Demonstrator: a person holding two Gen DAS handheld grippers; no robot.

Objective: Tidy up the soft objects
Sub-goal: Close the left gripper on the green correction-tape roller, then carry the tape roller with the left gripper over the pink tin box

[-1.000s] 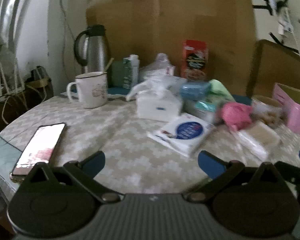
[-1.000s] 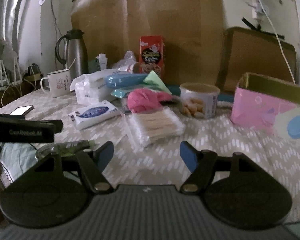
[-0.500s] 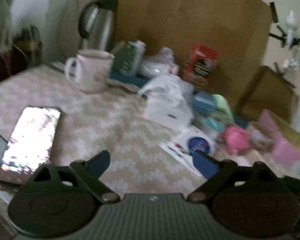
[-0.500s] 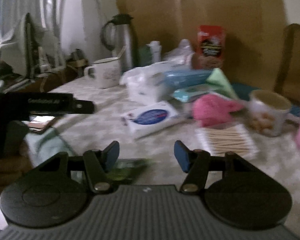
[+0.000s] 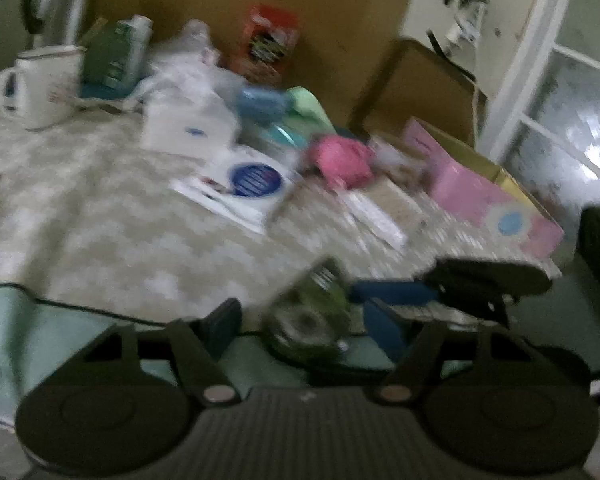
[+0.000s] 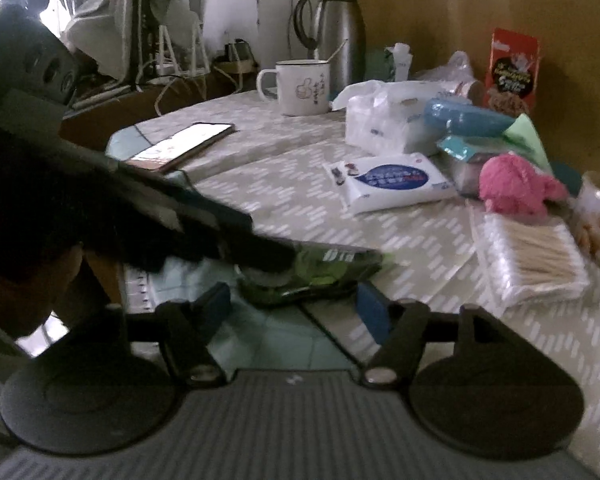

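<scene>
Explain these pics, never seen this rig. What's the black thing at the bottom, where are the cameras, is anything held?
There is no robot. A person holds a two-finger tool in each hand, and each has a wide-angle camera looking along its fingers. The black shape at the bottom is that tool itself. The blurred picture is from the left tool. The other is from the right tool, where the left one reaches in from the left. On the table are a mug, phone, tissue pack, pink toy, swabs and, at the near edge, a green packet. The packet lies between both tools' fingers. The left jaws have just been closing and the right opening slightly; neither visibly presses it.
</scene>
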